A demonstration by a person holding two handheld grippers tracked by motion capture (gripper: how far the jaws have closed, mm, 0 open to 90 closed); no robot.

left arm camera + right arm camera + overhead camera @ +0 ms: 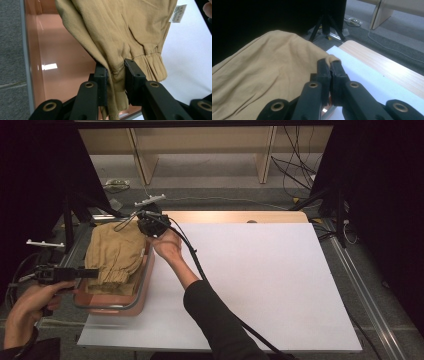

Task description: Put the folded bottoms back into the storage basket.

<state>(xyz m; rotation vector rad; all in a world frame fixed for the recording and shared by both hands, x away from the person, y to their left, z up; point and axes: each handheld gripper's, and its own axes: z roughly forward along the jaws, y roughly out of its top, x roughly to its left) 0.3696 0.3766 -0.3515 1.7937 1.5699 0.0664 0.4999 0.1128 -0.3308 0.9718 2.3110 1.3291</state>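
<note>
Where tools pinch, garment (120,30) hem hidden

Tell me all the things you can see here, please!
tan garment: one, tan, held up over the basket, with a white label on it
basket: one, pinkish-brown with a grey metal rim, at the left edge of the table
white sheet: one, white, covering the table top
table: one, light wood, showing past the sheet's far edge
cables: several, dark, on the grey floor behind
left gripper: one, black, shut on the garment's gathered hem
right gripper: one, black, shut on a fold at the garment's far edge
hands: two, dark sleeves
</note>
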